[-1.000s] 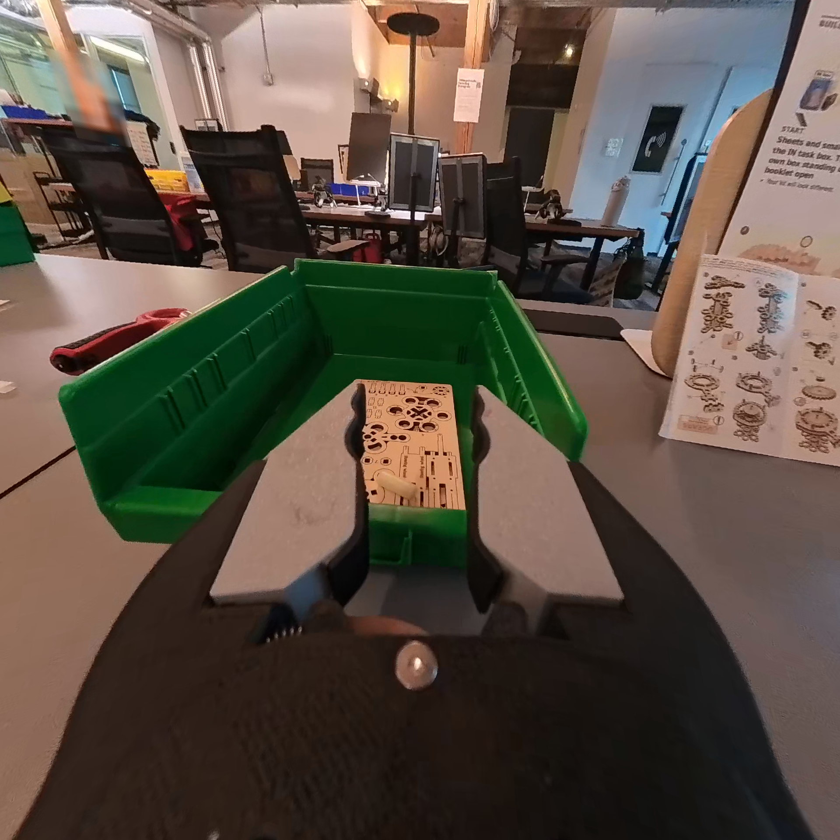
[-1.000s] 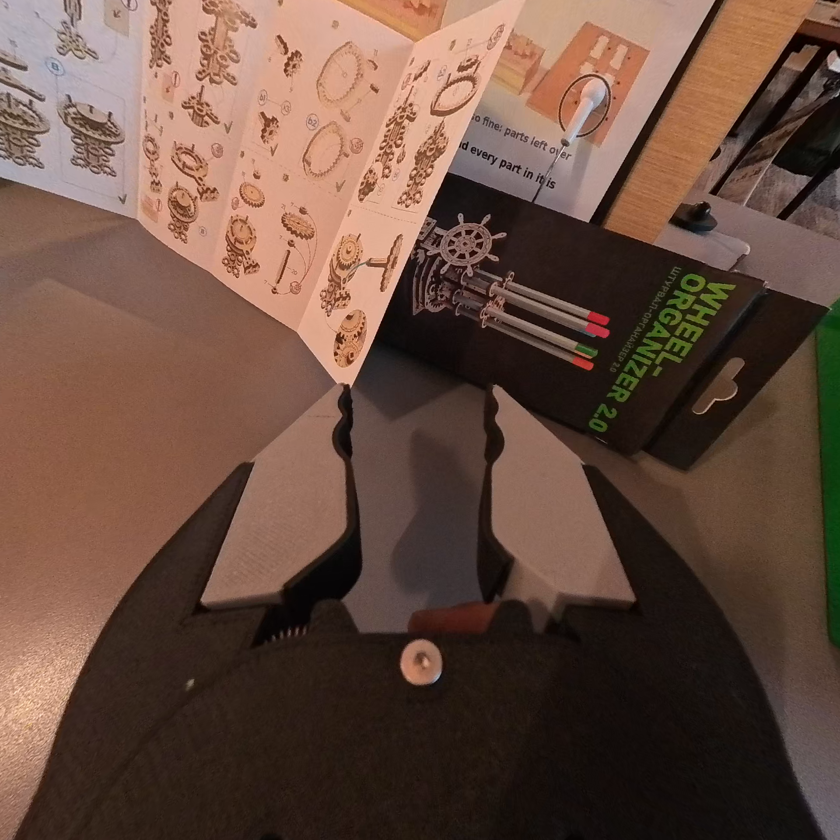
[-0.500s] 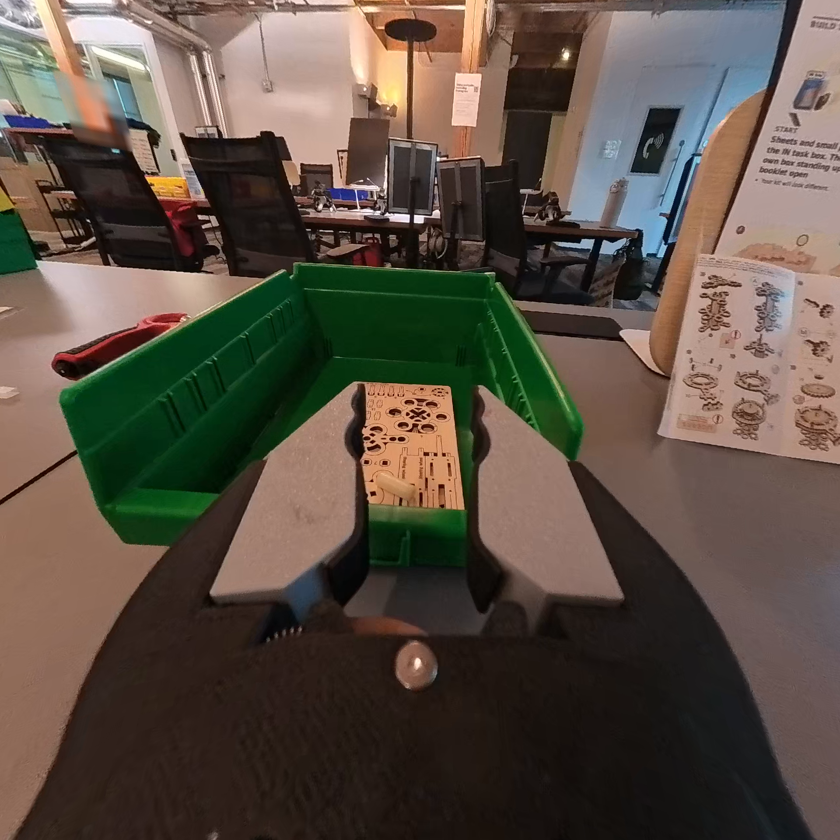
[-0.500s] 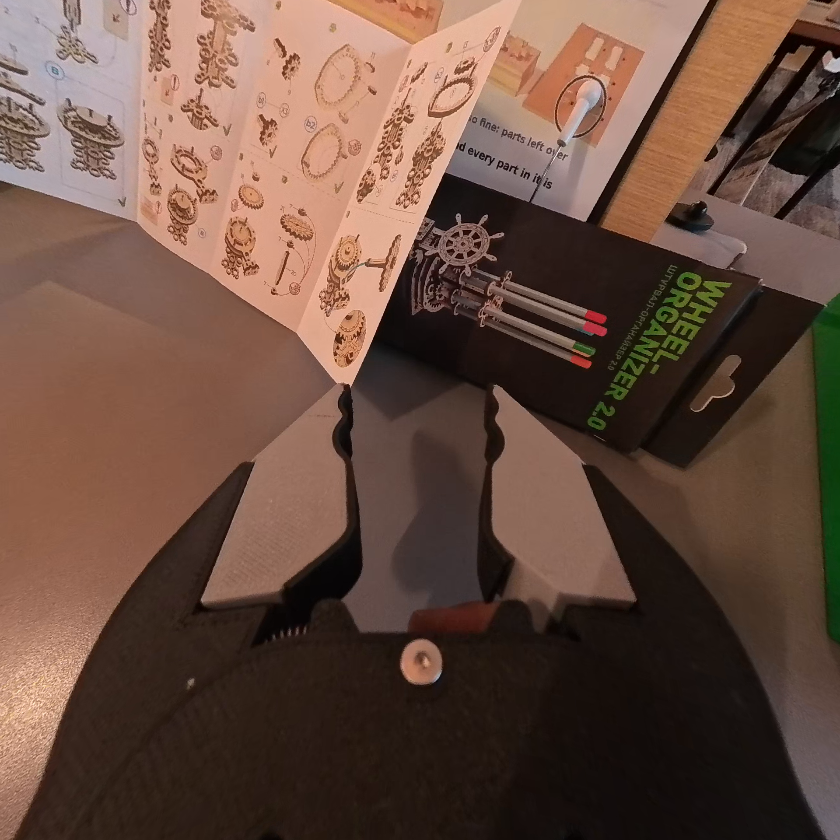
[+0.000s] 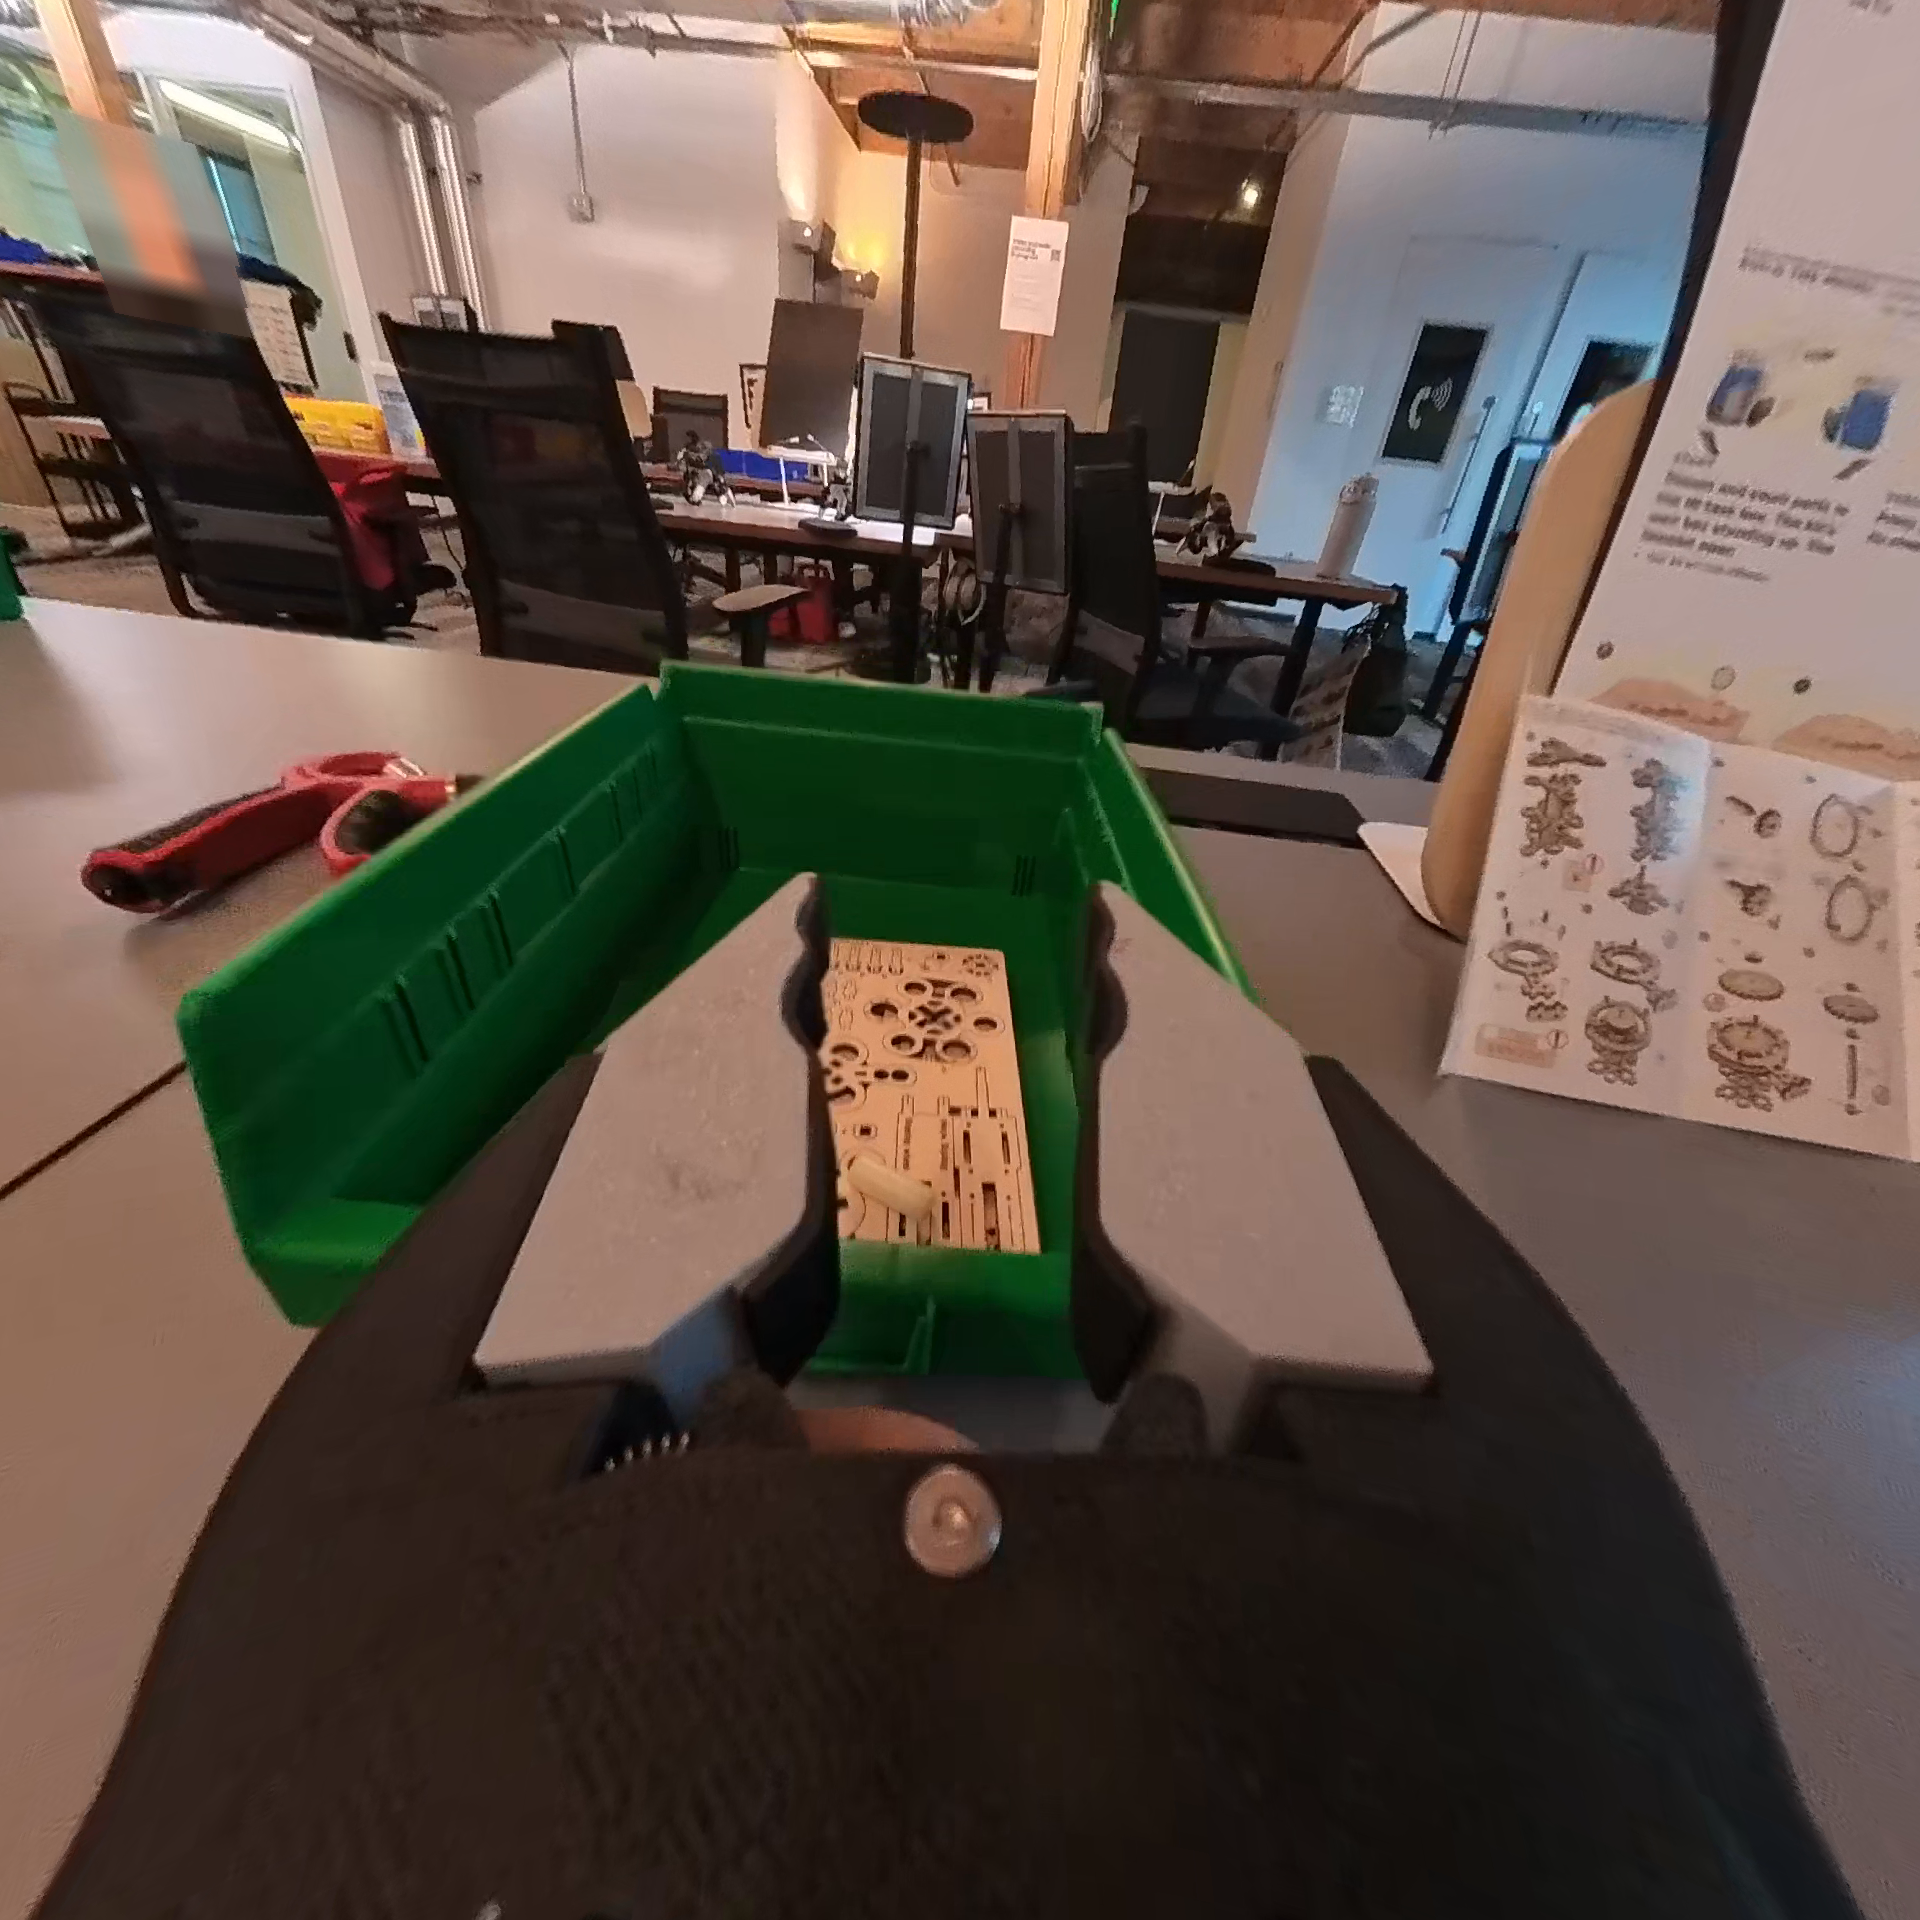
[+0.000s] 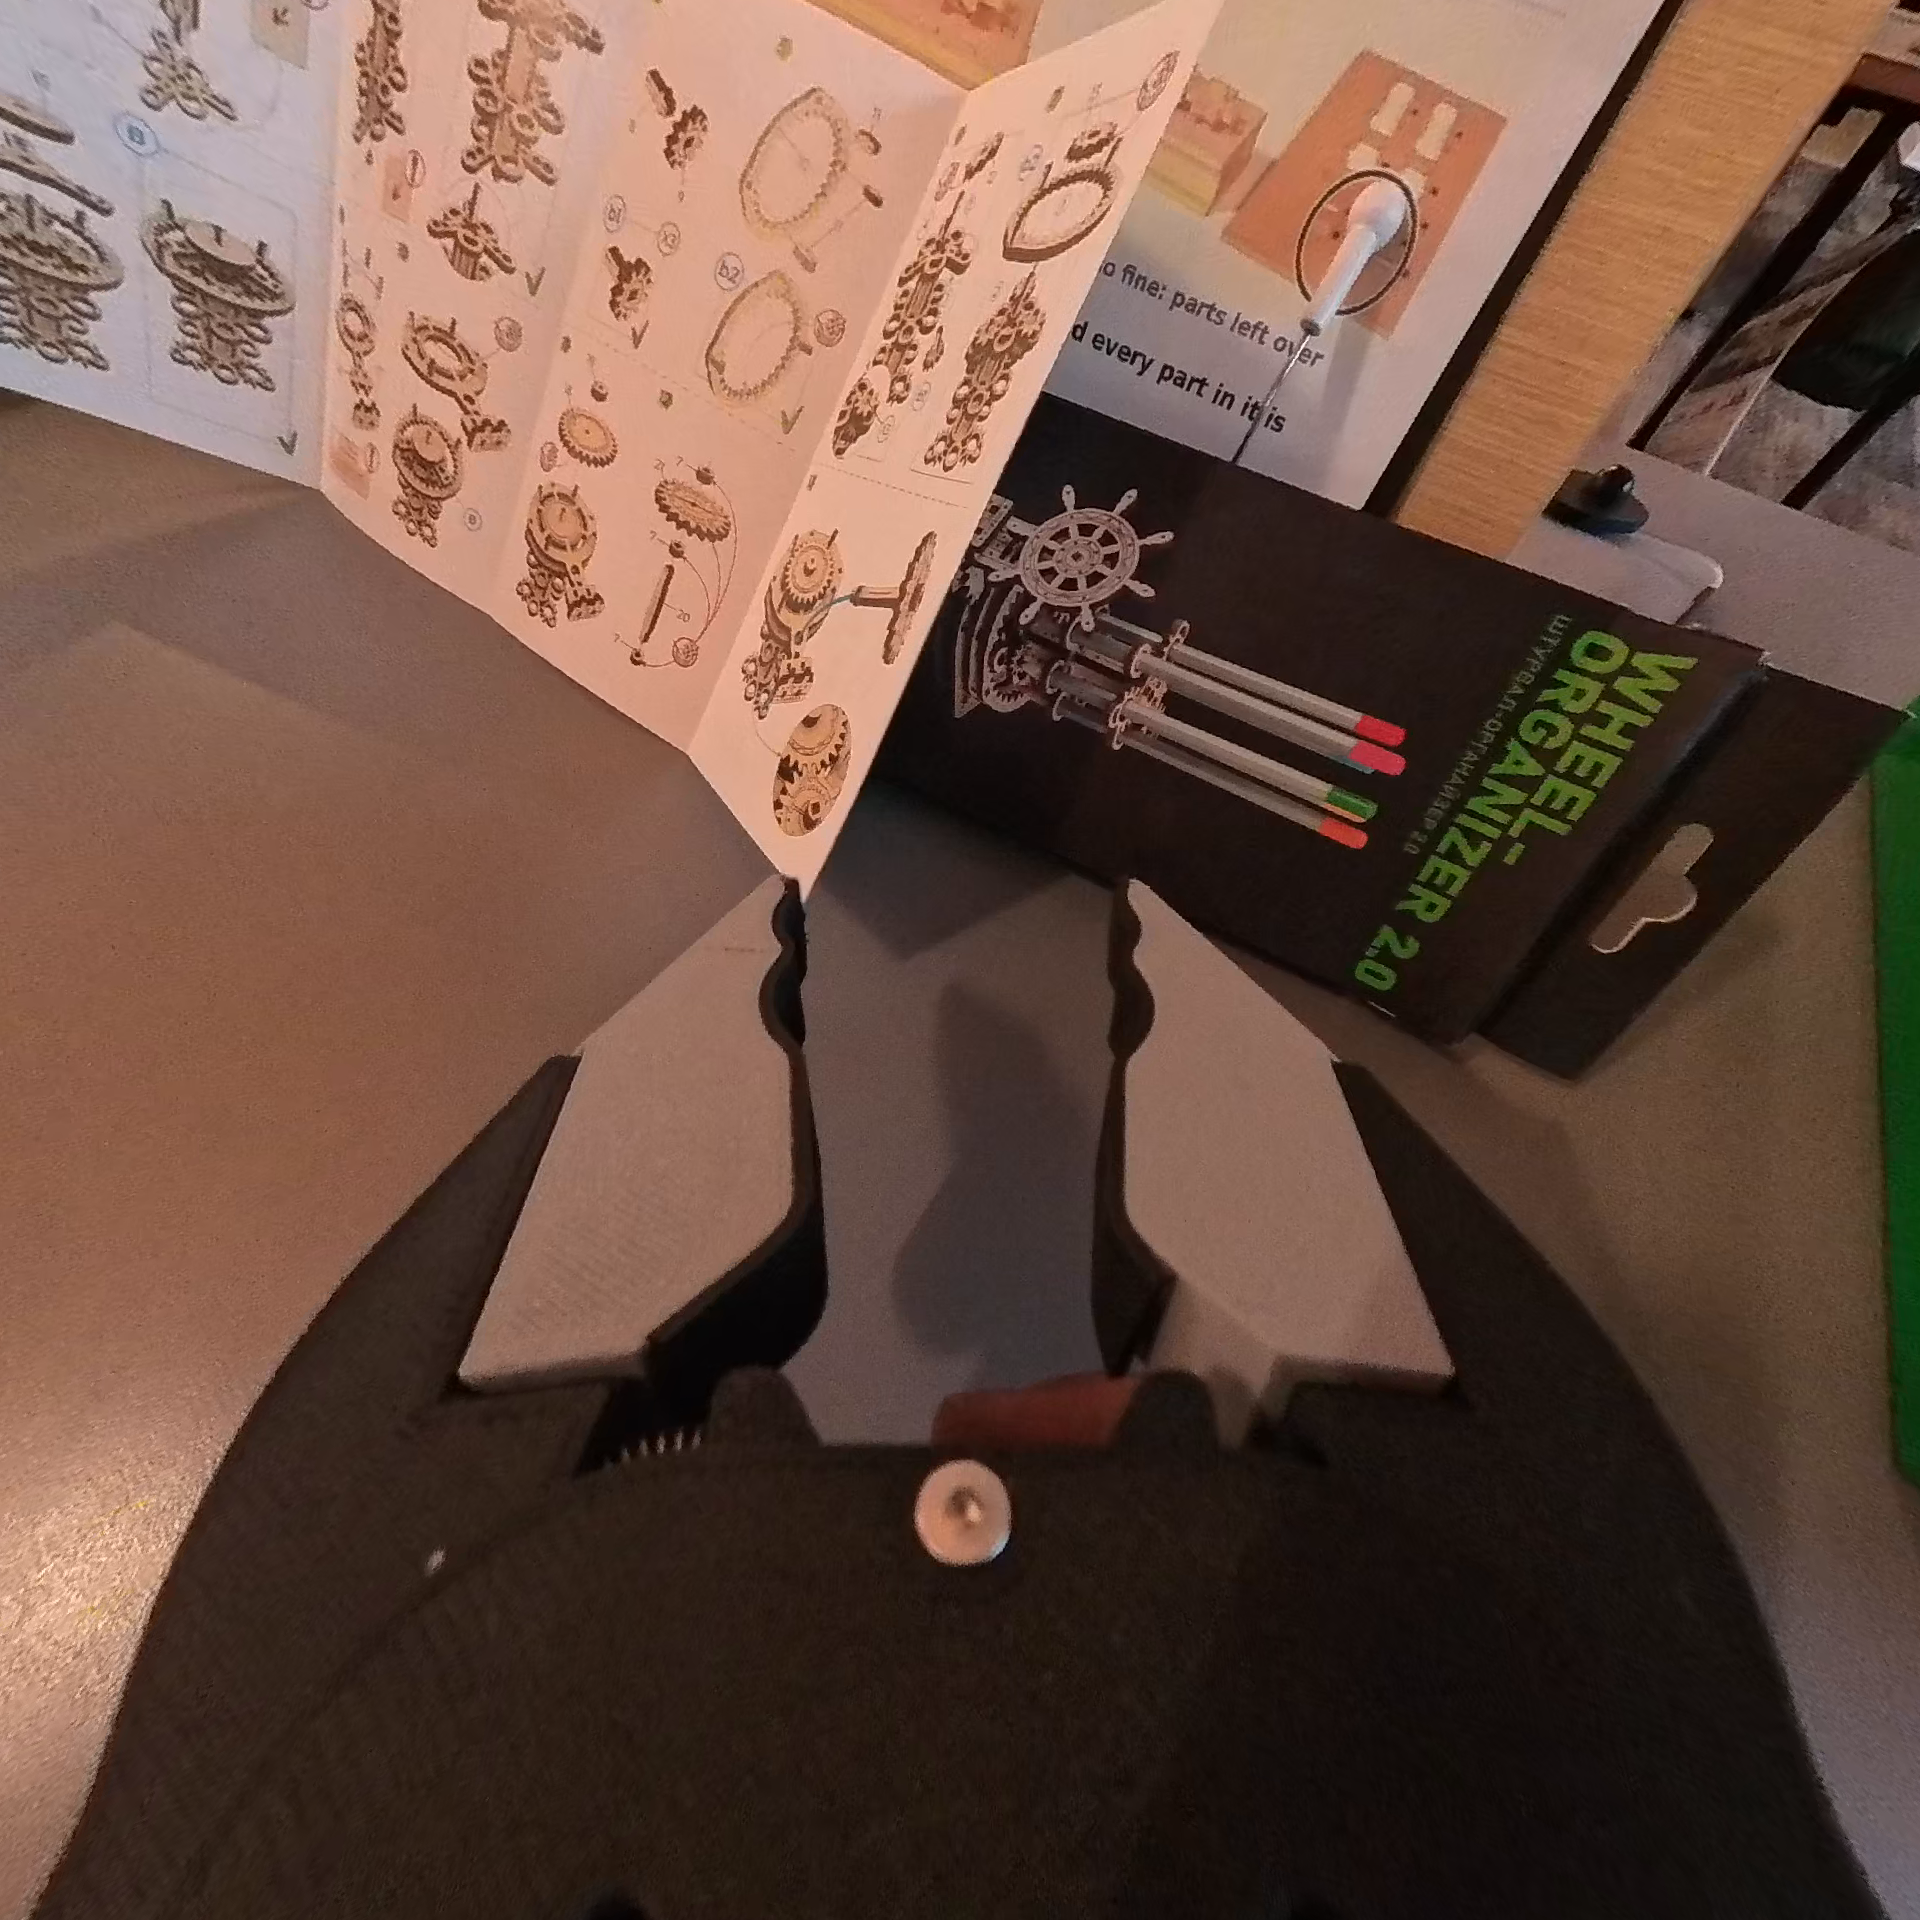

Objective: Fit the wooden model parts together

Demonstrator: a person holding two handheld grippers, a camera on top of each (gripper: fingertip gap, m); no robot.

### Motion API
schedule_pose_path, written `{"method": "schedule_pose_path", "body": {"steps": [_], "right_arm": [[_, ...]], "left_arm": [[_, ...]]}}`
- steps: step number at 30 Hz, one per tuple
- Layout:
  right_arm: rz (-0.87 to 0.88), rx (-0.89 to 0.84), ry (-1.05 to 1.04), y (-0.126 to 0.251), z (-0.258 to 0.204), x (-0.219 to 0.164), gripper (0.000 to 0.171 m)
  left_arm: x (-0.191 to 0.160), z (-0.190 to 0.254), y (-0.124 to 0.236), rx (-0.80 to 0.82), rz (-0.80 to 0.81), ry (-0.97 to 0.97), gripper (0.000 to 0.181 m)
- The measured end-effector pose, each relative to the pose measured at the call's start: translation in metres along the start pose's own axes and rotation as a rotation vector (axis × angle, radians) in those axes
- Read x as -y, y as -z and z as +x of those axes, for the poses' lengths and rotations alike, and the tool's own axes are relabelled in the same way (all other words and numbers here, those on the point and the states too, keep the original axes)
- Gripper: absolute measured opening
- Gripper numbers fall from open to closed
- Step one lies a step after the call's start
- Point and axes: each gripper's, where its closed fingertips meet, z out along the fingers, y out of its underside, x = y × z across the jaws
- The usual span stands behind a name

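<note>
While the room behind is a big open office with black mesh chairs [image 5: 561, 488], desks and dark monitors [image 5: 912, 436], everything that matters sits on a smooth matte grey table [image 5: 1558, 1299], and I'll place it all around the green bin [image 5: 416, 997].

The bin is a glossy ribbed plastic tray, long and open-topped with a low front lip. To the right of it stands a fold-out paper instruction booklet [image 5: 1683, 966] printed with gear and ring diagrams, zigzagged upright, with a white poster board [image 5: 1829, 416] and a rounded cork-looking panel behind it. The right wrist view shows a flat black cardboard kit box [image 6: 1403, 748] with a hang-tab cutout lying beside that booklet [image 6: 623, 343]. Left of the bin, well apart, lies a red-and-black handled hand tool [image 5: 260, 821].

Flat on the bin floor is the wooden parts sheet [image 5: 935, 1081], thin pale laser-cut ply full of round and slotted cutouts, with a small cream stubby piece [image 5: 888, 1184] lying on its near end.

Left gripper [image 5: 945, 914], grey textured fingers on a black body, hangs over the bin's near end, spread apart and empty. Right gripper [image 6: 956, 904] is also spread and empty, over bare table in front of the booklet.
</note>
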Motion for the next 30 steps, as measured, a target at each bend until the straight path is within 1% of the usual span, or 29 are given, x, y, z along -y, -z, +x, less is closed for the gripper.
{"method": "schedule_pose_path", "body": {"steps": [8, 12, 17, 24, 30], "right_arm": [[-0.002, -0.002, 0.004, 0.0, -0.001, 0.0, 0.056], [-0.009, -0.001, 0.013, -0.001, -0.003, -0.001, 0.056], [-0.018, -0.016, 0.019, -0.001, -0.003, -0.002, 0.056], [-0.007, -0.011, -0.005, 0.0, 0.0, -0.001, 0.056], [0.0, -0.029, -0.019, 0.001, 0.003, 0.0, 0.062]], "left_arm": [[0.032, 0.008, 0.002, -0.072, 0.009, 0.028, 0.049], [0.034, 0.014, 0.004, -0.114, -0.031, 0.008, 0.053], [0.038, 0.008, 0.005, -0.104, -0.03, -0.022, 0.055], [0.022, 0.004, -0.001, -0.115, -0.077, 0.024, 0.057], [0.009, 0.004, -0.006, -0.107, -0.111, -0.02, 0.056]]}}
